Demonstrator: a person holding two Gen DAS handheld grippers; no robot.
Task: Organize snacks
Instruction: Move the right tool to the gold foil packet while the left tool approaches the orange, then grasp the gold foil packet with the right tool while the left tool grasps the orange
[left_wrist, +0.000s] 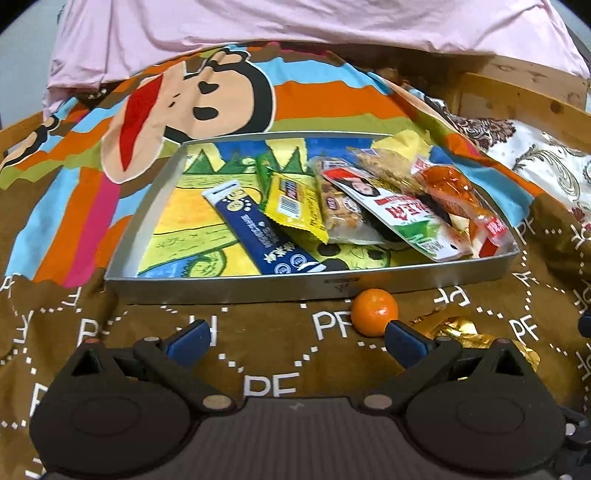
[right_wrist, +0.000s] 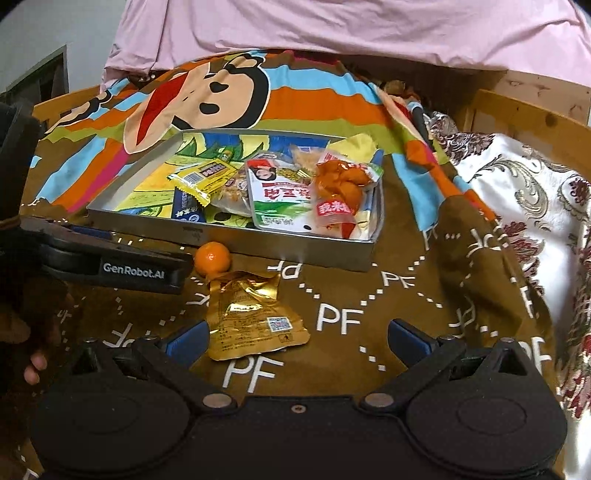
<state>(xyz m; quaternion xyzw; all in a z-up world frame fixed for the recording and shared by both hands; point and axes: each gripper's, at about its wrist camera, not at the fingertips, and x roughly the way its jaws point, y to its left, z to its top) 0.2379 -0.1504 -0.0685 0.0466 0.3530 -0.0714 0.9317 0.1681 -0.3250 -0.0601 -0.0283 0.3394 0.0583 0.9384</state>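
Observation:
A shallow metal tray (left_wrist: 236, 291) lies on the brown bedspread. It holds a blue stick pack (left_wrist: 258, 229), a yellow packet (left_wrist: 291, 199), a nut bar (left_wrist: 340, 206), a white-green packet (left_wrist: 402, 218) and an orange-red packet (left_wrist: 454, 199). In front of the tray sits a small orange (left_wrist: 374, 312), just beyond the right finger of my open left gripper (left_wrist: 297, 339). A gold foil packet (right_wrist: 251, 317) lies flat between the fingers of my open right gripper (right_wrist: 299, 338), close to the left one. The orange (right_wrist: 212, 258) is beyond it.
The left gripper's black housing (right_wrist: 136, 271) reaches in from the left of the right wrist view, held by a hand (right_wrist: 33, 365). A cartoon monkey quilt (left_wrist: 207, 96) and pink cloth (left_wrist: 295, 22) lie behind the tray. White floral fabric (right_wrist: 524, 192) and a wooden frame (right_wrist: 524, 110) border the right.

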